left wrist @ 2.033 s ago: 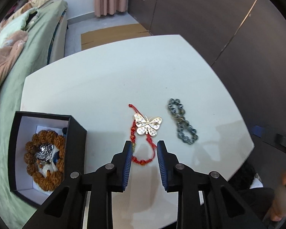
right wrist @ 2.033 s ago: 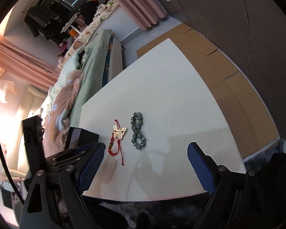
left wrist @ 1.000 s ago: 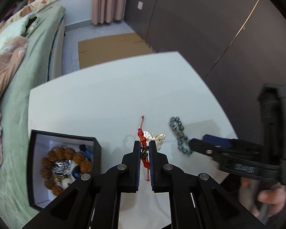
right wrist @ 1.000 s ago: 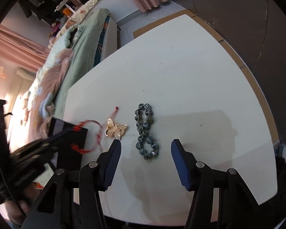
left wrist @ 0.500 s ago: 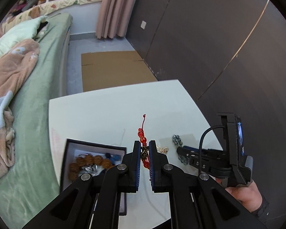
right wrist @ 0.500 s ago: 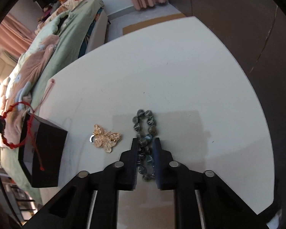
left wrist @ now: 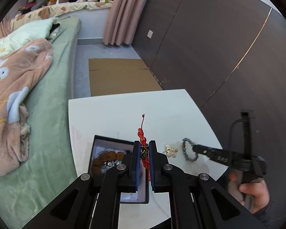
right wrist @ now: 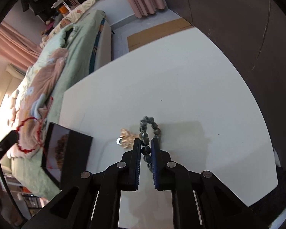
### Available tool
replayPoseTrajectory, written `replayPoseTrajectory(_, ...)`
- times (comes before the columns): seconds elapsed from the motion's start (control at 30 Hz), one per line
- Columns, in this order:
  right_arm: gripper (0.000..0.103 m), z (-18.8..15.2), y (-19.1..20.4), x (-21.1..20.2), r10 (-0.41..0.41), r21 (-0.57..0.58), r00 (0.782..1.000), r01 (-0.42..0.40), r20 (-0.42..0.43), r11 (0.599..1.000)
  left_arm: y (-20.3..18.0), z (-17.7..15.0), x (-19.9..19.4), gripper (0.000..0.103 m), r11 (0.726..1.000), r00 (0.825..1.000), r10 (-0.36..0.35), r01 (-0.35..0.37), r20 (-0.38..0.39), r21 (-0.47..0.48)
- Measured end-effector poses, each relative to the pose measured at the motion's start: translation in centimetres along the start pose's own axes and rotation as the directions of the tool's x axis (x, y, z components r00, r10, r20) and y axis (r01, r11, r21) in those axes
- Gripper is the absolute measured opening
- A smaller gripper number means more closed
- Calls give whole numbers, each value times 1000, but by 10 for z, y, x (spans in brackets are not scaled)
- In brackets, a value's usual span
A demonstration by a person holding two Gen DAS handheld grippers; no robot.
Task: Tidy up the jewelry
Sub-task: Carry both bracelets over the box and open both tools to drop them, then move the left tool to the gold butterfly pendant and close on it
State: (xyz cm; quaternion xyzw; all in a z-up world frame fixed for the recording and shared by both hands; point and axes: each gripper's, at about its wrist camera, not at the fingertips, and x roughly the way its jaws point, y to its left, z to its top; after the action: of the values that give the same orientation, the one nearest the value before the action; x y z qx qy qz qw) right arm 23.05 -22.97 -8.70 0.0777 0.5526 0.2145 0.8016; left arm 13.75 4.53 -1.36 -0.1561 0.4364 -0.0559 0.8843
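The left tongs [left wrist: 144, 153] are clamped on a red beaded cord bracelet [left wrist: 142, 135], held above the open black jewellery box [left wrist: 112, 141] on the white desk [left wrist: 124, 110]. The right tongs [right wrist: 145, 148] have just been closing and now pinch a dark grey-blue bead bracelet [right wrist: 149, 123], whose loop hangs over the desk. A gold butterfly brooch [right wrist: 126, 138] lies just beside it, between bracelet and box.
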Motion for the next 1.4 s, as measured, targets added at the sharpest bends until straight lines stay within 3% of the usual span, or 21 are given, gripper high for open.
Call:
replayPoseTrajectory(0.13, 12, -3, 11, -15, 31, -11, 999, -30, 32, 999, 14, -10, 17, 14, 999, 996, 33, -36, -86, -33)
replayPoseTrajectory(0.2, 12, -4, 19, -22, 53, -16, 997, -53, 47, 998, 21, -15, 16, 48, 998, 996, 25, -29, -81, -50)
replayPoseTrajectory(0.23, 12, -4, 21, -23, 62, -18, 997, -62, 52, 998, 24, -17, 15, 84, 998, 997, 26, -30, -76, -58)
replayPoseTrajectory(0.27, 12, -5, 25, -27, 79, -23, 995, -78, 62, 997, 27, -19, 13, 100, 997, 997, 29, -33, -68, -65)
replayPoseTrajectory(0.6, 12, -10, 72, -45, 245, -118, 957, -229, 155, 966, 57, -30, -19, 100, 990, 998, 64, -65, -12, -123)
replayPoseTrajectory(0.87, 12, -12, 119, -34, 410, -192, 903, -382, 131, 904, 82, -37, -39, 100, 980, 995, 99, -95, 13, -175)
replayPoseTrajectory(0.93, 14, -14, 132, -28, 418, -220, 902, -388, 108, 895, 85, -38, -43, 100, 978, 994, 109, -104, 18, -180)
replayPoseTrajectory(0.97, 20, -15, 138, -24, 403, -233, 911, -375, 84, 897, 86, -39, -46, 100, 978, 993, 113, -107, 21, -180)
replayPoseTrajectory(1.03, 64, -18, 136, -18, 370, -228, 927, -346, 68, 910, 86, -39, -50, 100, 978, 992, 125, -118, 30, -171)
replayPoseTrajectory(1.1, 76, -19, 129, -21, 359, -205, 928, -334, 102, 920, 83, -40, -52, 100, 979, 990, 137, -129, 39, -157)
replayPoseTrajectory(1.23, 76, -16, 105, -27, 388, -141, 916, -372, 107, 918, 75, -38, -53, 100, 982, 988, 148, -140, 50, -130)
replayPoseTrajectory(1.4, 76, -15, 81, -35, 368, -85, 922, -359, 125, 929, 59, -34, -49, 100, 987, 990, 131, -126, 58, -97)
